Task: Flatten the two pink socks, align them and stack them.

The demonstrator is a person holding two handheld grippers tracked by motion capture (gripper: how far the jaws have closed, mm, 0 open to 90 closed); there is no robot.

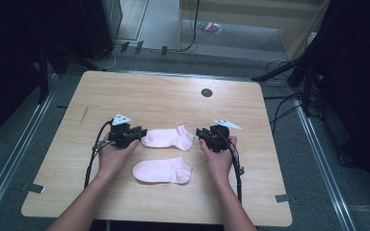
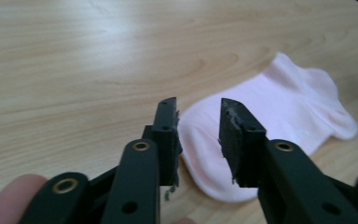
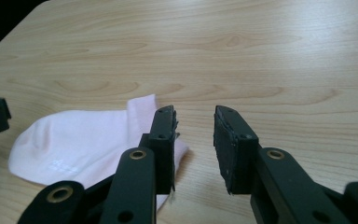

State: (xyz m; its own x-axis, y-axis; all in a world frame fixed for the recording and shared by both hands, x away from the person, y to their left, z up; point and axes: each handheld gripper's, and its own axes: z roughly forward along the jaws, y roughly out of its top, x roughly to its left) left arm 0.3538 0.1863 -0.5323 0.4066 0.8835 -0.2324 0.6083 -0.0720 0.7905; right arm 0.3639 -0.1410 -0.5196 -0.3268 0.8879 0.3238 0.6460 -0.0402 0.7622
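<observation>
Two pink ankle socks lie flat on the wooden table [image 1: 164, 101]. The far sock [image 1: 167, 137] stretches between my two grippers, and the near sock [image 1: 163, 170] lies just in front of it. My left gripper [image 1: 143, 132] is open at the far sock's left end. In the left gripper view, this gripper [image 2: 198, 107] has the sock's rounded toe [image 2: 279, 107] just beyond its jaws. My right gripper [image 1: 199, 133] is open at the sock's right end. In the right gripper view, this gripper [image 3: 193, 114] has the sock's cuff [image 3: 84, 135] beside its left jaw, and nothing sits between the jaws.
A dark round hole [image 1: 206, 92] sits in the table's far middle. The far half of the table is bare wood. Cables [image 1: 279, 103] run over the floor at the right. Metal rails [image 1: 9, 159] flank the table.
</observation>
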